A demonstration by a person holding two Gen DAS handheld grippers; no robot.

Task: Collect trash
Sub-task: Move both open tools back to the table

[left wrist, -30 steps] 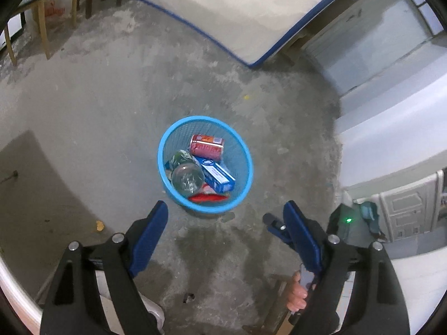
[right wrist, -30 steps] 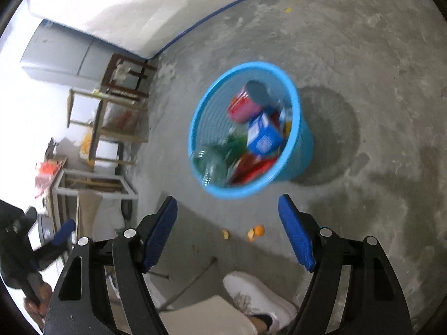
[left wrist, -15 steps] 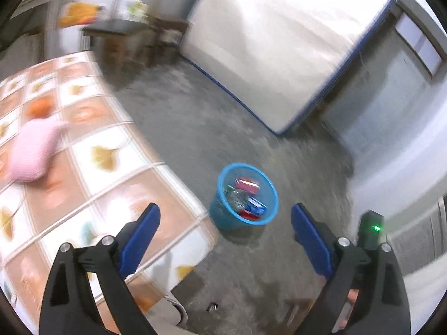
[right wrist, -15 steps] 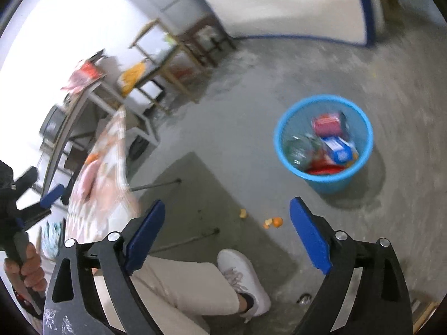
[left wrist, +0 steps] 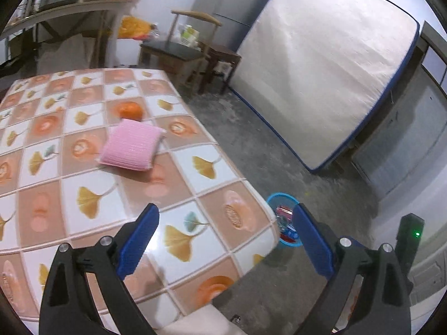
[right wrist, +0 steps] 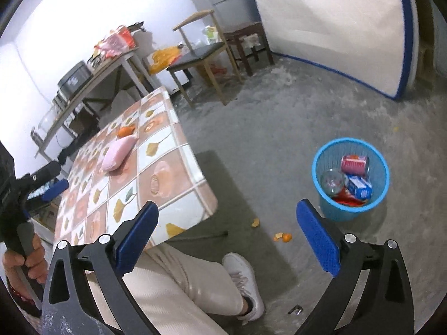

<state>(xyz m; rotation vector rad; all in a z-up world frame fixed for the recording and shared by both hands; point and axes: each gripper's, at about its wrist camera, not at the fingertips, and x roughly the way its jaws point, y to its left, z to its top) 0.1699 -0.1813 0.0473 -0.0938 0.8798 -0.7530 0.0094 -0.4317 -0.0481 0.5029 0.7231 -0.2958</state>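
Observation:
A blue mesh trash basket [right wrist: 324, 198] stands on the concrete floor and holds a red can [right wrist: 354, 164], a clear bottle [right wrist: 332, 181], a blue-and-white carton [right wrist: 360, 186] and red wrapping. It also shows in the left wrist view [left wrist: 272, 198], half hidden behind the table corner. A pink pouch [left wrist: 131, 145] and an orange [left wrist: 129, 110] lie on the tiled table [left wrist: 83, 195]. My left gripper [left wrist: 225, 240] is open and empty above the table's near corner. My right gripper [right wrist: 227, 238] is open and empty above the floor, left of the basket.
Orange peel bits [right wrist: 282, 236] lie on the floor near the basket. A white mattress [left wrist: 321, 64] leans on the far wall. A wooden chair [right wrist: 204, 53] and a dark stool [right wrist: 248, 42] stand behind the table. My leg and white shoe [right wrist: 240, 276] are below.
Both grippers have pulled back and up from over the basket and swung left; the table, pink pouch and orange have come into view. Both stay open and empty.

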